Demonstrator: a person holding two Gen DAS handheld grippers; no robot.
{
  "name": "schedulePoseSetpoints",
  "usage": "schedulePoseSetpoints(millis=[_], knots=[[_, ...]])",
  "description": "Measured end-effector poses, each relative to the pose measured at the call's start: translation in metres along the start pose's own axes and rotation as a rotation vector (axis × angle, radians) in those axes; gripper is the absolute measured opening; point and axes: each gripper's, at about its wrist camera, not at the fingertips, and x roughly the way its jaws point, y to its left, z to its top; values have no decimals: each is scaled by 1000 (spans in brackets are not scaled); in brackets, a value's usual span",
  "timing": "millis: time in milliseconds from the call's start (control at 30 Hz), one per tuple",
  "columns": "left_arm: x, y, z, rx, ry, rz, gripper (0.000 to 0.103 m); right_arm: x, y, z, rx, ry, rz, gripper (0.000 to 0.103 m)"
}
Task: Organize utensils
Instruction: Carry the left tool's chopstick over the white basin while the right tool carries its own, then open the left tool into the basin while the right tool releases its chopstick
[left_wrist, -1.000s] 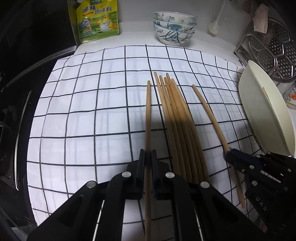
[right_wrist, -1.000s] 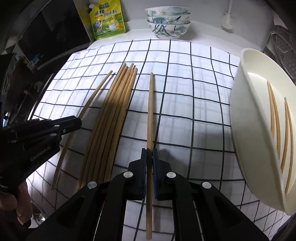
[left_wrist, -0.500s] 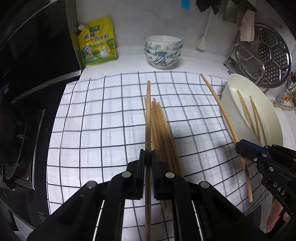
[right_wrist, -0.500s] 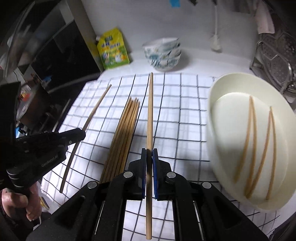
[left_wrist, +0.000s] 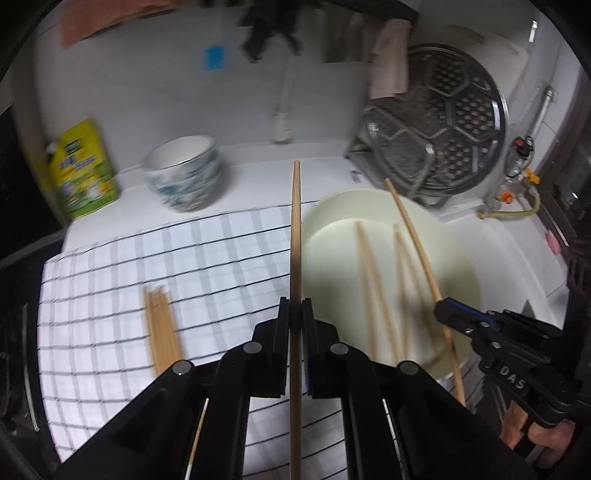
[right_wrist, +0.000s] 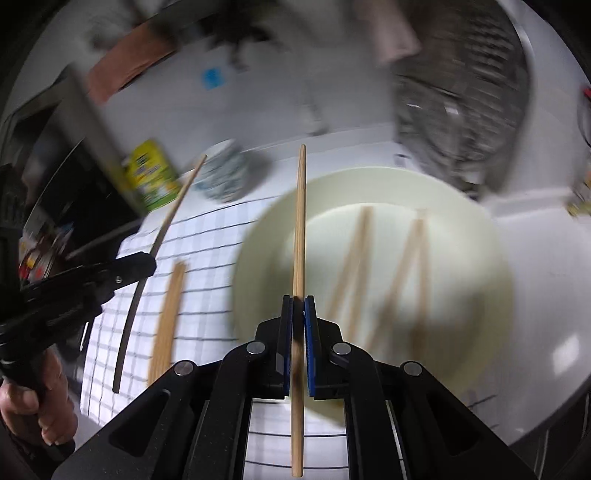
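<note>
Chopsticks (left_wrist: 295, 236) (right_wrist: 298, 229), one clamped in each claw (left_wrist: 295, 314) (right_wrist: 298, 310), aim twelve o'clock toward my cream plate (right_wrist: 491, 258) for dropping.

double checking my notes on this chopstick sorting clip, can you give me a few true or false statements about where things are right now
1. The left gripper is shut on a chopstick. True.
2. The right gripper hangs empty with jaws wide apart. False: its jaws are shut on a chopstick of its own.
3. The cream plate already has chopsticks lying in it. True.
4. No chopsticks are left on the checked cloth. False: a bundle of chopsticks lies on it.
5. The stacked patterned bowls sit on the cloth. False: they stand on the white counter behind it, beside a yellow-green pouch.
</note>
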Motion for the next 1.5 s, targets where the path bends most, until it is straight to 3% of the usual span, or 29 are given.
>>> schedulePoseSetpoints(millis=[300,567,833,900,967,1200,1367,1500], knots=[[75,-85,32,109,48,-45,7,15,-73,18,91,9,-36,6],[119,-102,31,125,126,-23,7,45,-99,12,127,76,-26,6],[130,-98,31,112,152,5,9,55,-113,13,146,97,-30,7],[128,-96,31,104,149,22,22,52,-113,13,143,86,-35,18],[124,-92,31,96,135,46,56,48,-113,13,141,75,-40,20],[100,-78,29,60,100,63,66,35,-107,10,138,58,-30,29],[84,-72,26,53,84,82,66,29,-94,4,124,58,-20,29],[69,-62,20,42,73,98,68,23,-82,1,116,49,-10,37]])
